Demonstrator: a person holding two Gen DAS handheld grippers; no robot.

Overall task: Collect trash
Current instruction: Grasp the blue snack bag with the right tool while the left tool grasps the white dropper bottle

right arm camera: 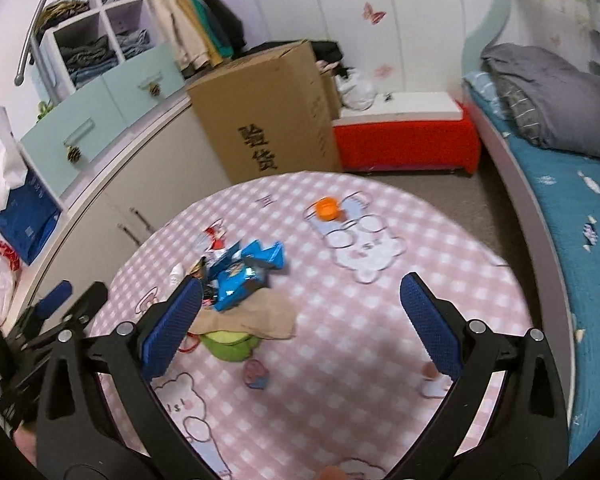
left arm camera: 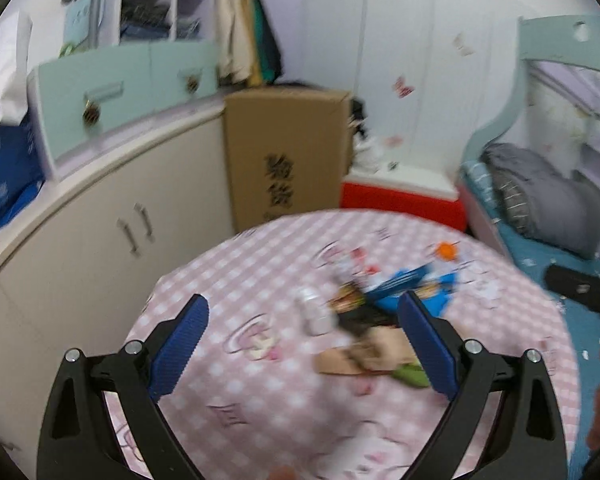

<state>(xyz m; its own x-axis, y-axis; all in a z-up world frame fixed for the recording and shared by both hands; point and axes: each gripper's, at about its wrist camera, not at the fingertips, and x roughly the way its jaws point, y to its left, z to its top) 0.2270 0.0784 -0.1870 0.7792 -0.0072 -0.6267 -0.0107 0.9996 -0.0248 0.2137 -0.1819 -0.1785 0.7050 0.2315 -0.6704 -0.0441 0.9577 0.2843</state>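
Note:
A pile of trash lies on a round table with a pink checked cloth (right arm camera: 380, 320): a blue snack wrapper (right arm camera: 246, 272), a brown paper piece (right arm camera: 252, 314), a green item (right arm camera: 228, 344) and a small white bottle (right arm camera: 177, 272). An orange cap (right arm camera: 326, 208) lies apart, farther back. My right gripper (right arm camera: 300, 304) is open and empty above the table, the pile by its left finger. My left gripper (left arm camera: 304, 328) is open and empty, hovering over the blurred pile: white bottle (left arm camera: 314, 312), blue wrapper (left arm camera: 404, 284), brown paper (left arm camera: 364, 354). The left gripper also shows in the right wrist view (right arm camera: 66, 298).
A large cardboard box (right arm camera: 272, 112) and a red-sided bench (right arm camera: 408, 136) stand beyond the table. A beige cabinet (right arm camera: 112, 204) runs along the left, with a blue bag (right arm camera: 24, 216) on it. A bed with a blue sheet (right arm camera: 572, 216) is on the right.

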